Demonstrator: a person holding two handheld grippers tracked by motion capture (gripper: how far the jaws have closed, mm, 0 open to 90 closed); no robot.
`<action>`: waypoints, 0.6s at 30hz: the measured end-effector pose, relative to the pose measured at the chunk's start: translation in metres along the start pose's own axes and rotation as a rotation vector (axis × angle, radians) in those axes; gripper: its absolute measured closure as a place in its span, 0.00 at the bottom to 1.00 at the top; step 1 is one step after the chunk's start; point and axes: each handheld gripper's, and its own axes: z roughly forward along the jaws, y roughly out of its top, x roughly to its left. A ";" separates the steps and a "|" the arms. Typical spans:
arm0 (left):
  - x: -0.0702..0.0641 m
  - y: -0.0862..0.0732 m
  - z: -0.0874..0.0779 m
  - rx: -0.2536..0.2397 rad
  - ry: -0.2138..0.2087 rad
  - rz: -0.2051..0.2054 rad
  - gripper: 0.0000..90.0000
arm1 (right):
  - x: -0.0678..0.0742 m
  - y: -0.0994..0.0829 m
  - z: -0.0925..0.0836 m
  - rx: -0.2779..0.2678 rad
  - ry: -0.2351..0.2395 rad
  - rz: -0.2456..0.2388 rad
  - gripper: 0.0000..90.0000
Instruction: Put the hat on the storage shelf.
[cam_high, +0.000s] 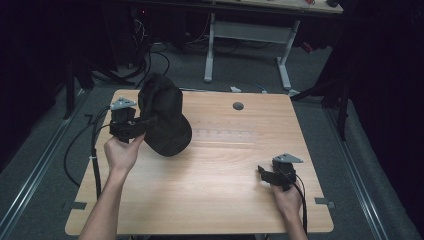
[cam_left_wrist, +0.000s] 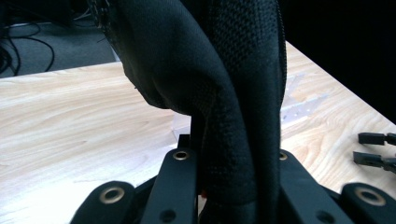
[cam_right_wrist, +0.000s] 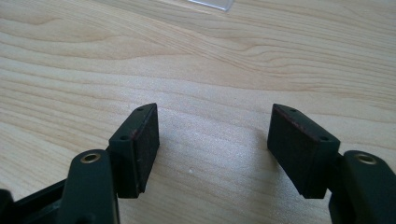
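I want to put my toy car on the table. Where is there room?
The wood between the black bag and the right gripper is bare, and so is the near edge of the table. It's crowded at the far left, where the left gripper holds the bag.

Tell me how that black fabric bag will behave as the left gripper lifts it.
Likely floppy: the black fabric bag sags and folds below the left gripper. Probably light, since one pinch holds it up. Its woven cloth should resist slipping.

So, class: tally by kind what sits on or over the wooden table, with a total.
Black fabric bag: 1
Handheld grippers: 2, left gripper and right gripper
Clear plastic strip: 1
Total: 4
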 end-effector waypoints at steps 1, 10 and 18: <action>0.000 0.001 0.001 -0.003 0.004 0.003 0.90 | 0.000 0.000 0.000 0.000 0.001 -0.002 0.38; -0.003 0.008 0.014 -0.003 0.028 0.031 0.90 | 0.000 0.000 0.000 0.000 0.002 -0.005 0.38; -0.005 0.013 0.027 -0.002 0.046 0.054 0.90 | 0.000 0.000 0.000 0.001 0.002 -0.004 0.38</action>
